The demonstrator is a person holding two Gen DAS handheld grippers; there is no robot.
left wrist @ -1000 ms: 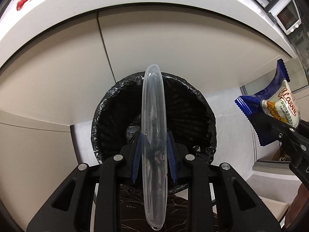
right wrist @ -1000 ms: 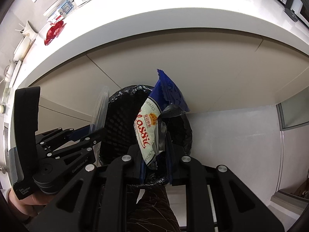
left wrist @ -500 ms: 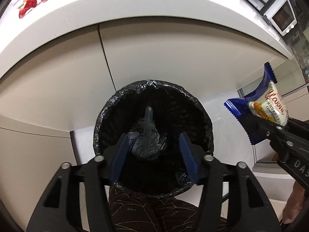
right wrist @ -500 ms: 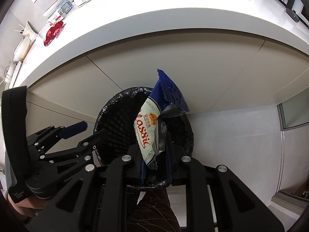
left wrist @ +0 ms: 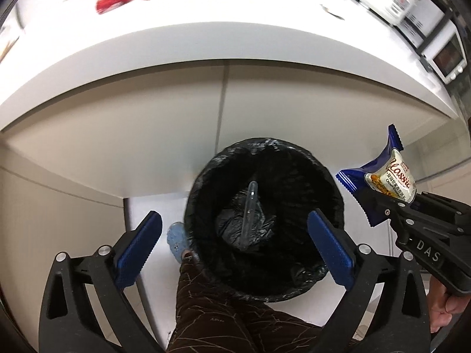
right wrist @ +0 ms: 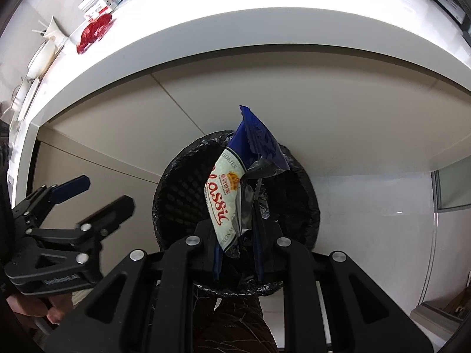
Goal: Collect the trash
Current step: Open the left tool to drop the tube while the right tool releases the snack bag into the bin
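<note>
Looking down past a white counter (left wrist: 176, 67) edge at a round trash bin (left wrist: 265, 288) lined with a black bag, standing on the pale floor against beige cabinet fronts. Left gripper (left wrist: 232, 253) poised above the bin, blue-padded jaws opening wide with nothing between them. Clear plastic case (left wrist: 250, 209), long and narrow, lying inside the bin on the crumpled liner. Right gripper (right wrist: 237, 260) clamped on a blue and white cookie wrapper (right wrist: 232, 188), which stands up from the jaws; seen from the left wrist, off to the right of the bin's rim rather than over it; from the right wrist, lined up with the opening.

Step in hand, as judged: dropping the wrapper in. Best done by bringing the right gripper squarely over the middle of the bin before letting go, since a light, crinkly wrapper may flutter or cling to a pad; lowering close to the rim should help. Keeping the left gripper aside avoids a knock. Red wrapper (right wrist: 94, 32) and other small litter remaining on the counter, likely next.
</note>
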